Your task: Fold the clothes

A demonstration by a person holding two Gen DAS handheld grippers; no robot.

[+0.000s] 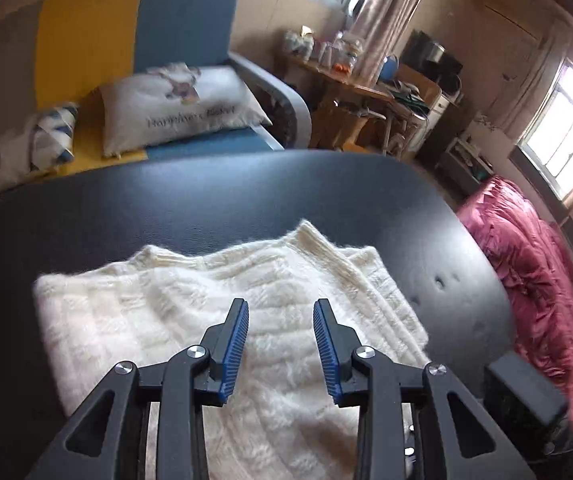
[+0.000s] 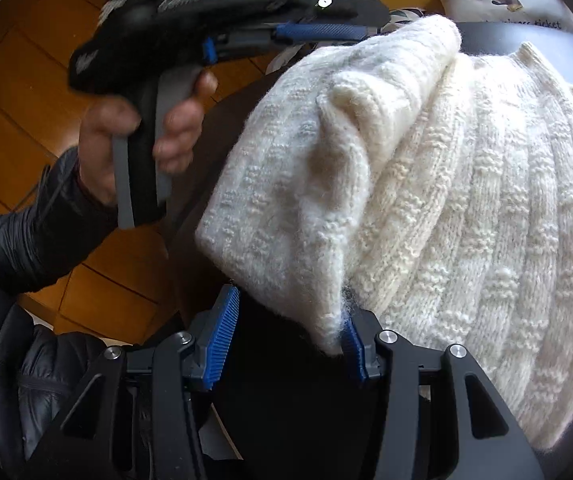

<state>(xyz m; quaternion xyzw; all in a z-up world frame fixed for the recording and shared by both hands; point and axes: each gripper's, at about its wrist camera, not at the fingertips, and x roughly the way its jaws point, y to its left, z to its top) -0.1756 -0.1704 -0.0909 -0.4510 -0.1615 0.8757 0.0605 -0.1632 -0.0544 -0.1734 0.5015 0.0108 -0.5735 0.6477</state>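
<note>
While the cream knitted sweater [image 1: 222, 320] lies spread on the dark table [image 1: 166, 200] directly beneath the left gripper [image 1: 281, 306], whose jaws stand apart and empty above it, a folded-over sleeve [image 2: 306, 168] hangs just ahead of the right gripper [image 2: 290, 300]. Its jaws stand apart too, the sleeve's corner brushing the right-hand pad; whether it is pinched is hard to make out. Beyond the table stand a white pillow [image 1: 178, 108] on a sofa [image 1: 190, 20] and, to the right, a crumpled red quilt [image 1: 534, 276].

Dark table [image 1: 246, 200], printed pillow [image 1: 178, 104], blue-and-yellow sofa [image 1: 182, 20], pink quilt [image 1: 534, 264], wooden floor [image 2: 14, 92]
</note>
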